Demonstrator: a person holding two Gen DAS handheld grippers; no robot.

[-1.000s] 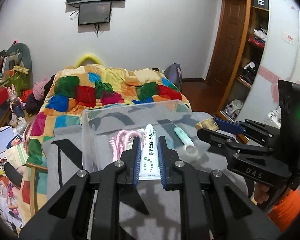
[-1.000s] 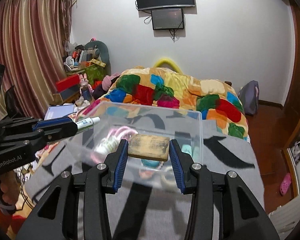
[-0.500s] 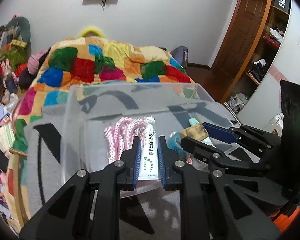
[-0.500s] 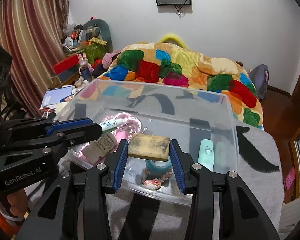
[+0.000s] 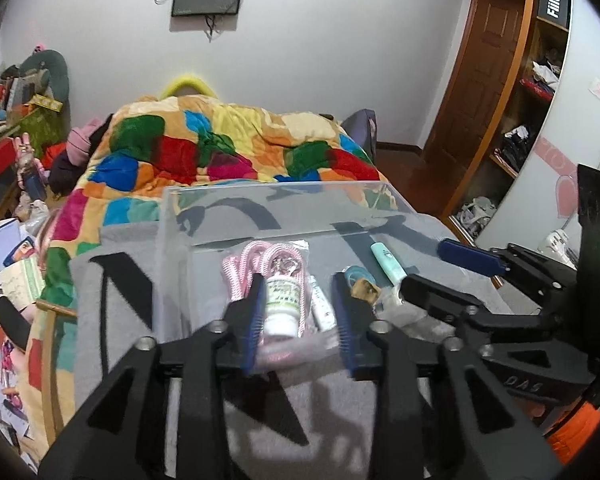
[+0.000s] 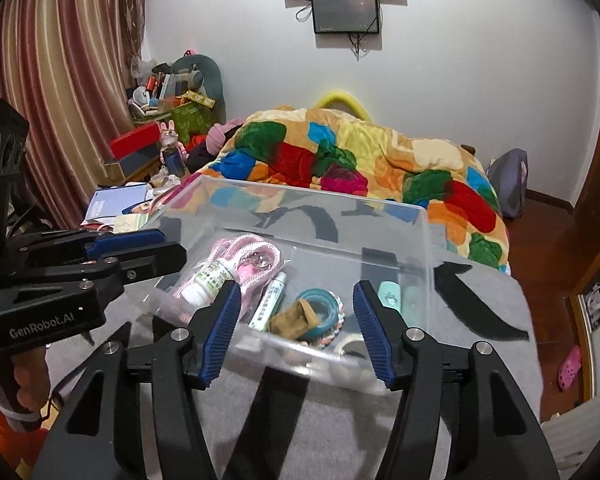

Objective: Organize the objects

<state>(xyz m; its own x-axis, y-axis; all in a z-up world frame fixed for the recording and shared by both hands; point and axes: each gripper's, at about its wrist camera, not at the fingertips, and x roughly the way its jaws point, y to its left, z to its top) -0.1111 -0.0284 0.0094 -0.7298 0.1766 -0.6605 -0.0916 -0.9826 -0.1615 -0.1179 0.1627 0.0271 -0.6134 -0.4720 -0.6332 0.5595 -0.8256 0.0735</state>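
- Starting at the left of the clear plastic bin [image 6: 428, 240]: a pink cord bundle [image 6: 256, 256] lies in the bin's left half, and a white bottle [image 6: 206, 280] rests on it, its long axis running from the near-left wall toward the bin's middle.
- Hanging over the bin's near-left wall, the left gripper [image 5: 296, 320] has its jaws spread with nothing between them; the white bottle [image 5: 281, 308] lies just beyond the tips, nearer this gripper than the other.
- Toward the bin's middle, a white tube [image 6: 269, 300] lies lengthwise from near wall to far wall, beside a tan block [image 6: 294, 316] leaning on a teal ring [image 6: 320, 308].
- At the bin's near wall, the right gripper [image 6: 296, 330] is also spread wide and empty, the tan block directly ahead between its blue pads [image 6: 370, 330].
- By the bin's right wall lies a mint green tube [image 6: 390, 294].
- Both items look already dropped in, so withdrawal seems next.
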